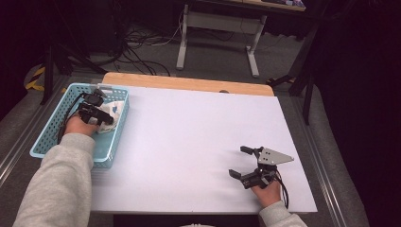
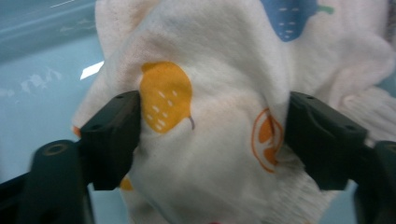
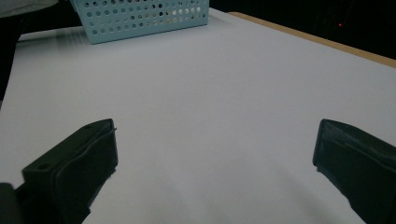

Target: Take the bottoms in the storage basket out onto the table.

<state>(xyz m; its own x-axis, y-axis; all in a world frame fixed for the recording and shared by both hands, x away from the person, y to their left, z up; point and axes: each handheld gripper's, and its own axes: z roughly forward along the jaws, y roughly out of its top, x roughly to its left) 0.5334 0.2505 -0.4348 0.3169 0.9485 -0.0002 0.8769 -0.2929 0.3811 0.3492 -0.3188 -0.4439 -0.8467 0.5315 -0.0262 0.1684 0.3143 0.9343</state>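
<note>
My left gripper (image 2: 212, 135) is down inside the blue basket (image 1: 47, 137), jaws set on either side of a bunched fold of the white fruit-print cloth (image 2: 219, 93) and pressing into it, so I judge it clamped on the cloth, which lies in the basket just ahead of my left hand. My right gripper (image 3: 215, 172) rests with jaws wide apart over bare white table (image 3: 224, 84), well away from the basket. Risks: the grip holds only a loose fold, so it may slip out on lifting, or trailing cloth may catch the basket wall and drag the light basket along.
</note>
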